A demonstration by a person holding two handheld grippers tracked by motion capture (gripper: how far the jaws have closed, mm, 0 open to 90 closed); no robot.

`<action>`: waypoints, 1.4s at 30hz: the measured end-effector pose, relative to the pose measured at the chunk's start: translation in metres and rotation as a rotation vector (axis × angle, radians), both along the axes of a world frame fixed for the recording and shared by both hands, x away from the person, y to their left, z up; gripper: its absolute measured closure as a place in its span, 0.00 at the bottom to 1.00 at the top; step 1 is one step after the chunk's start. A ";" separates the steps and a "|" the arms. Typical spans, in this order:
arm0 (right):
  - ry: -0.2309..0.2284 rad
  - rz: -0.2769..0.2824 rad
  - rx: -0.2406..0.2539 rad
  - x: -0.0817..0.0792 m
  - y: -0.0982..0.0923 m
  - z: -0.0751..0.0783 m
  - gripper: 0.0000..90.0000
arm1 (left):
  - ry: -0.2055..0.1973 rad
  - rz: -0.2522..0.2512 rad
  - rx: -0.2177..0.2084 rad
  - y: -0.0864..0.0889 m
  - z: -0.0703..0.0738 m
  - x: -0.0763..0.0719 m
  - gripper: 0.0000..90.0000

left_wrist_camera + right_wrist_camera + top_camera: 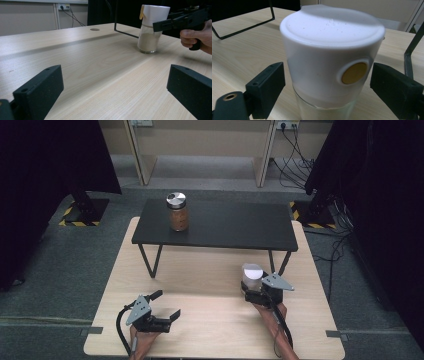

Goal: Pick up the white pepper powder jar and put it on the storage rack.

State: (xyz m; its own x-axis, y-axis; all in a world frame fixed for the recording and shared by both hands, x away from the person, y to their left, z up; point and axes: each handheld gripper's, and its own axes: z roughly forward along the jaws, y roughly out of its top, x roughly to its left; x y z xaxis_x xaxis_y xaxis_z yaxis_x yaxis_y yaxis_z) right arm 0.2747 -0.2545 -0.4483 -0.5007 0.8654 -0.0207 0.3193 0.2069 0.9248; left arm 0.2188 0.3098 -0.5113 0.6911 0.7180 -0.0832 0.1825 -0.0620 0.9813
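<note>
Your right gripper (pixel 325 82) had its jaws either side of the white-lidded jar (pixel 329 50), not yet pressing, while your left gripper (pixel 115 92) stood wide apart, holding nothing.

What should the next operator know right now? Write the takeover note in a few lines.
Right hand-held gripper: jaws stand either side of the white-capped jar's cap, gaps visible on both sides, so not yet gripped.
Left hand-held gripper: open, nothing between the jaws, low over the wooden table at front left.
White-capped jar: upright on the table near its front right, in front of the black shelf.
Brown jar with a silver lid: on the shelf, left end.
Done: right approach.
Left: close on the cap, lift; likely onto the shelf.
</note>
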 end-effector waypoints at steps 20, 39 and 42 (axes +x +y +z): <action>0.006 -0.019 -0.027 0.004 0.012 0.002 0.31 | 0.004 0.001 -0.001 0.000 0.000 0.000 0.00; 0.005 -0.017 -0.012 -0.003 0.007 0.005 0.34 | 0.008 0.000 0.002 -0.001 0.001 0.001 0.00; 0.006 -0.011 -0.009 -0.005 0.004 0.008 0.34 | 0.008 -0.002 0.004 -0.001 0.001 0.001 0.00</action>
